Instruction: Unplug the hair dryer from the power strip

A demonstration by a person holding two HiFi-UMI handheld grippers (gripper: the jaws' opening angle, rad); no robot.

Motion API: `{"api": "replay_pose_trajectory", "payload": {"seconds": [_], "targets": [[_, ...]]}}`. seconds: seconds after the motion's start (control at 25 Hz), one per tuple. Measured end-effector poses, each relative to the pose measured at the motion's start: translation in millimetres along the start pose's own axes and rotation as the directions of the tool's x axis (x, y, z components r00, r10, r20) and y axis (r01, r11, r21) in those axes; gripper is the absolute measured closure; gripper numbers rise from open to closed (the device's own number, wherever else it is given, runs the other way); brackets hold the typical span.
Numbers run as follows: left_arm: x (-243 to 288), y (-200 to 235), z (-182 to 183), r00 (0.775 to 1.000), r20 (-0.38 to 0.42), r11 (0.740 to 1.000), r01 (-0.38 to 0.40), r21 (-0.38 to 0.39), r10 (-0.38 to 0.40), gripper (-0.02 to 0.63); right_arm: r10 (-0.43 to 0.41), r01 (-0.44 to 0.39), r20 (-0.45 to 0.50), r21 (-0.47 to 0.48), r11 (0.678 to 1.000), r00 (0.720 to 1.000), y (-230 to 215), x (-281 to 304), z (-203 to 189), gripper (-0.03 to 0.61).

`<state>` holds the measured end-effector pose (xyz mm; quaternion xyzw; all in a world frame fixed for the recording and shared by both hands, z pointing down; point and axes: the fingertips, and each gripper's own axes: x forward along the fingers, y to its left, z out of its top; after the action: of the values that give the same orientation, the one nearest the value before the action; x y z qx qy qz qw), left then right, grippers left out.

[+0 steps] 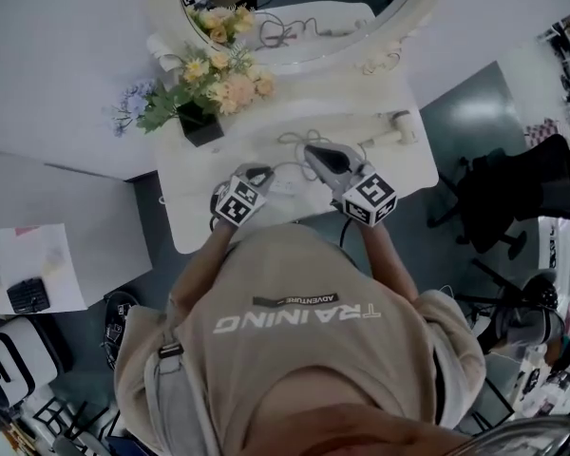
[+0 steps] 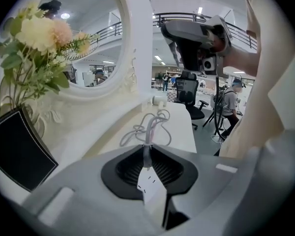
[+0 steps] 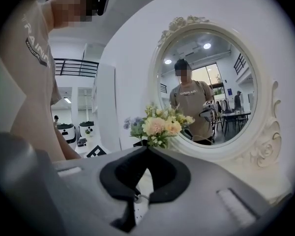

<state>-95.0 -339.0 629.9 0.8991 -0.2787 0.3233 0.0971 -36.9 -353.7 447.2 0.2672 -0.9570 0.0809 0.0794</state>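
Note:
On the white vanity table (image 1: 413, 164) a white power strip (image 1: 283, 186) lies between my two grippers. The white hair dryer (image 1: 396, 129) rests at the table's right, and its grey cord (image 1: 294, 141) loops toward the strip. My left gripper (image 1: 256, 173) is low over the strip. In the left gripper view its tips (image 2: 146, 147) close together on the cord (image 2: 148, 132) just above the plug, with the power strip (image 2: 152, 191) under the jaws. My right gripper (image 1: 312, 151) hangs higher, shut on nothing. The power strip (image 3: 140, 208) shows below its jaws (image 3: 147, 149).
A black vase of flowers (image 1: 204, 122) stands at the table's back left, in front of the round white-framed mirror (image 1: 294, 17). A black office chair (image 1: 513, 188) is off to the right. A white cabinet (image 1: 38, 264) stands to the left.

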Motion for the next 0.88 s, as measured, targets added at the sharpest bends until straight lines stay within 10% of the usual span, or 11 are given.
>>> {"api": "replay_pose_trajectory", "payload": {"seconds": [0.88], "targets": [[1, 2, 6, 1.0, 0.005, 1.0, -0.01, 0.003, 0.01, 0.56, -0.038, 0.039, 0.047, -0.024, 0.999, 0.998, -17, -3, 15, 0.575]]}}
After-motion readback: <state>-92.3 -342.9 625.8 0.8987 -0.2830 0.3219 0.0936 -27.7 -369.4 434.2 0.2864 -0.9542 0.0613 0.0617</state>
